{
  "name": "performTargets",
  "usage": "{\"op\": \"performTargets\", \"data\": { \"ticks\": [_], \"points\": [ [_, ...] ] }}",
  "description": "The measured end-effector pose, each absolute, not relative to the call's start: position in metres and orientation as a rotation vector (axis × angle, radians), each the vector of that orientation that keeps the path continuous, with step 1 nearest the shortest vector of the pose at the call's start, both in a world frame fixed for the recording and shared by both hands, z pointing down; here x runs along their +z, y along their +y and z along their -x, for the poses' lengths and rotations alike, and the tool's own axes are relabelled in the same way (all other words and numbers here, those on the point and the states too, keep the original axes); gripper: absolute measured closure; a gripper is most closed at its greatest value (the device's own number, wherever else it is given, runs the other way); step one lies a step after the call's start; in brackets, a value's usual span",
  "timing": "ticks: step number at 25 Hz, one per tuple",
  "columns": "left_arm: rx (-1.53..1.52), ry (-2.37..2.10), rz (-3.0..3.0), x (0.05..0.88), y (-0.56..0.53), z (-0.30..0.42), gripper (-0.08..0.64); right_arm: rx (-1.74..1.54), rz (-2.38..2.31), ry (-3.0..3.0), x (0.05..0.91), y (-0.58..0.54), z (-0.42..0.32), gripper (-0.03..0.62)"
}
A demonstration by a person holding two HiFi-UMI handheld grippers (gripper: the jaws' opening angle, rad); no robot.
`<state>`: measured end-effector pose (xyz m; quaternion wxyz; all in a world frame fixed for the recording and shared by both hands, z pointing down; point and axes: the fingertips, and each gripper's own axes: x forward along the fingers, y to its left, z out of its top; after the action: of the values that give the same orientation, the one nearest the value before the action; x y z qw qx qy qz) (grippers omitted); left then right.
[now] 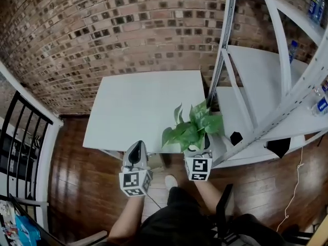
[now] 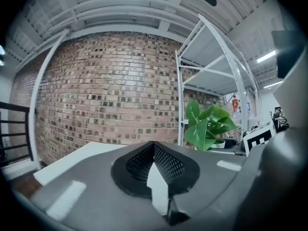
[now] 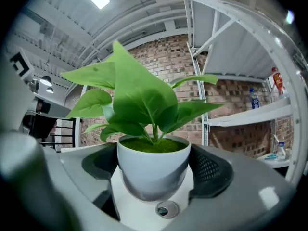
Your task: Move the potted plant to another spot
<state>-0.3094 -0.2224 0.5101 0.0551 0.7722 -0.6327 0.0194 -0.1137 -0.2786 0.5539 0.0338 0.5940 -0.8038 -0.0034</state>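
The potted plant has broad green leaves and a white pot. My right gripper is shut on the pot, one jaw on each side, and holds it upright over the front right corner of the white table. In the head view the leaves hide the pot. My left gripper hovers at the table's front edge, left of the plant, with its jaws together and nothing in them. In the left gripper view the plant shows off to the right.
A brick wall stands behind the table. A white metal shelf rack stands close on the right, with bottles on it. A black railing runs at the left. The floor is dark wood.
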Motion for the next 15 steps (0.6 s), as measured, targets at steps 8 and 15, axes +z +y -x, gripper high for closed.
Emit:
{"op": "performTargets", "data": {
  "ticks": [8, 15],
  "points": [
    [0.031, -1.895, -2.375, 0.540, -0.271, 0.326, 0.546, 0.107, -1.812, -2.404, 0.631, -0.339, 0.138, 0.140],
    [0.011, -1.869, -2.368, 0.537, -0.295, 0.333, 0.546, 0.196, -1.762, -2.272, 0.675, -0.362, 0.145, 0.140]
  ]
}}
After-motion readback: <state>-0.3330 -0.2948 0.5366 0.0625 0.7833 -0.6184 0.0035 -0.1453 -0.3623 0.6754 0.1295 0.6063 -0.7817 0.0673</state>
